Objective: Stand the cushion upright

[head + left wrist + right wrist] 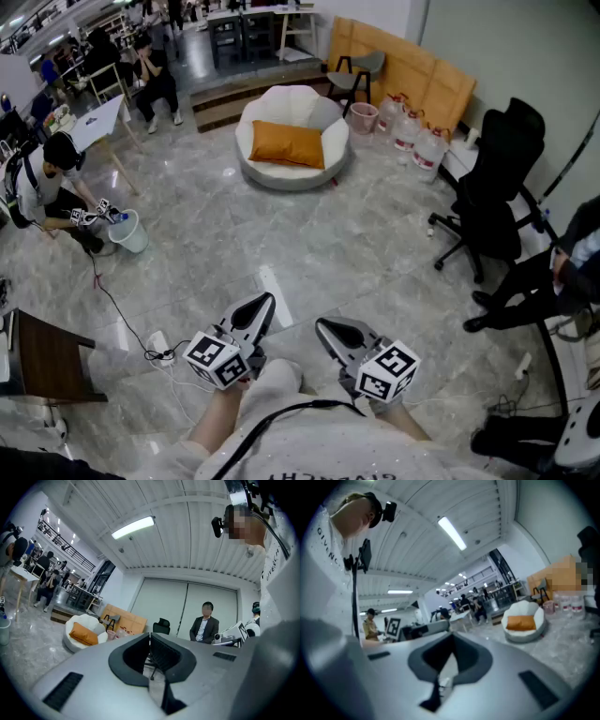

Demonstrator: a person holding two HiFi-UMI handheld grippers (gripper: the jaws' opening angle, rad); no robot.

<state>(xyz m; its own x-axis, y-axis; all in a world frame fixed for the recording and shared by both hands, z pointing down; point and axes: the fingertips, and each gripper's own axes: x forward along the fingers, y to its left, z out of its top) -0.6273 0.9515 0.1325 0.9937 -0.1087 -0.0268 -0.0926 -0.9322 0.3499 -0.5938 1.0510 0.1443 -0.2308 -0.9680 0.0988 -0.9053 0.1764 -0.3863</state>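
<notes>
An orange cushion (287, 143) lies leaning back on the seat of a round white shell-shaped chair (255, 155) far across the floor. The same cushion (83, 634) shows small at the left of the left gripper view, and the cushion (521, 622) shows at the right of the right gripper view. My left gripper (263, 307) and right gripper (324, 328) are held close to my body, side by side, both shut and empty, pointing roughly level, several steps short of the chair.
A black office chair (492, 187) stands at the right, with a seated person's legs (525, 291) beyond it. Water jugs (412, 131) line the wall behind the white chair. A crouching person (47, 183) and a bucket (131, 232) are at the left. A cable (122, 319) runs across the grey floor.
</notes>
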